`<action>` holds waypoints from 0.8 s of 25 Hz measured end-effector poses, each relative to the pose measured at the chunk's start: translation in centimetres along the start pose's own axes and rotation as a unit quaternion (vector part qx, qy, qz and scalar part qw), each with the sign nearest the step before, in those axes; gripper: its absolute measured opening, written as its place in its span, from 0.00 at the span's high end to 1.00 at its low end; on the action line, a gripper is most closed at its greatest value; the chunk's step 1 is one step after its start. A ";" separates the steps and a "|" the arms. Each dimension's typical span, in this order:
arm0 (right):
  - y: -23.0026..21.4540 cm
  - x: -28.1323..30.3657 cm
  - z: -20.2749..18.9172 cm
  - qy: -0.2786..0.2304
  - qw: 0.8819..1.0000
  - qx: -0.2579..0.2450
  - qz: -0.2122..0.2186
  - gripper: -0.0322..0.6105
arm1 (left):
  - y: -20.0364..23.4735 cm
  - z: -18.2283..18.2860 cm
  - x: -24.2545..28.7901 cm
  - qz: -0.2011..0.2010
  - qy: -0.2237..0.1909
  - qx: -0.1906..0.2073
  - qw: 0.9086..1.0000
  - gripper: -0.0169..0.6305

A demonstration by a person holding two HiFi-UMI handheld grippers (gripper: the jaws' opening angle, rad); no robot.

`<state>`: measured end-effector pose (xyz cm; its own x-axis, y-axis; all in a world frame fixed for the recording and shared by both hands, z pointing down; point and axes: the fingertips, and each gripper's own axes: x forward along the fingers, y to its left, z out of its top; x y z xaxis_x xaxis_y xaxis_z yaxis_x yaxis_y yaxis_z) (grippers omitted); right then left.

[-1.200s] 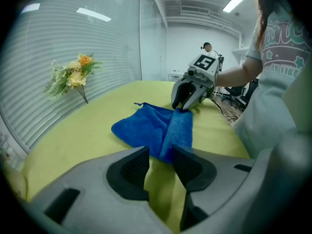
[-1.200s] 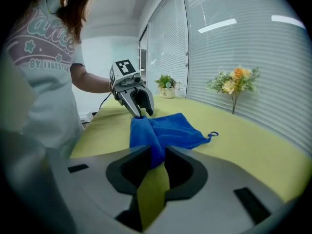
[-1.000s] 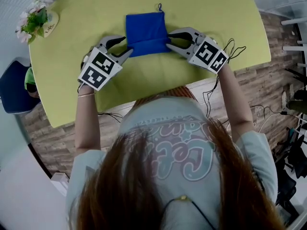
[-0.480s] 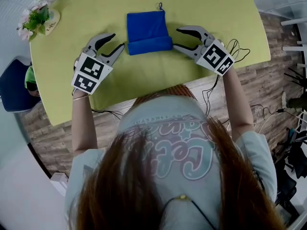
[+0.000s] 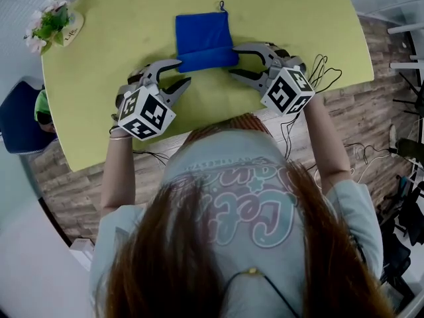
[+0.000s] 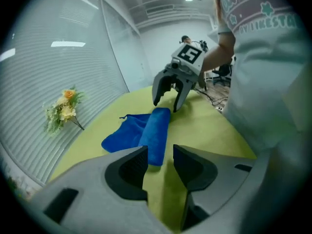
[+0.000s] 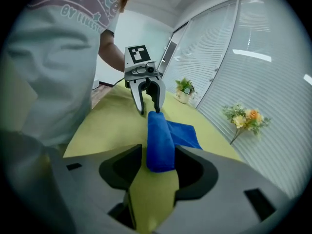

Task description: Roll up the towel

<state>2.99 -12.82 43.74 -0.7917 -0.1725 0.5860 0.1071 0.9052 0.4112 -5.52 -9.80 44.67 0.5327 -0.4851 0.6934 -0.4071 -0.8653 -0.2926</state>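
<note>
We counted one half-rolled towel [image 5: 202, 38] and two tongs: left tongs [image 5: 183, 71] loose, right tongs [image 5: 233, 59] just opening round its end, which hid part of one jaw.

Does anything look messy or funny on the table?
Nothing really. The blue towel lies neat on the green table, its near edge rolled, the rest flat. Only its little loop pokes out at the far edge.
</note>
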 end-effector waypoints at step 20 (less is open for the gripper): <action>-0.5 1.2 -1.1 0.008 0.998 -0.042 -0.037 0.83 | 2.3 -1.4 1.2 0.040 0.037 0.021 0.998 0.81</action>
<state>2.69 -13.92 45.03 -0.7902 -0.2446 0.5619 0.0982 0.8545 0.5102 -6.86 -12.14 45.74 0.4426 -0.5444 0.7125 -0.4139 -0.8289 -0.3763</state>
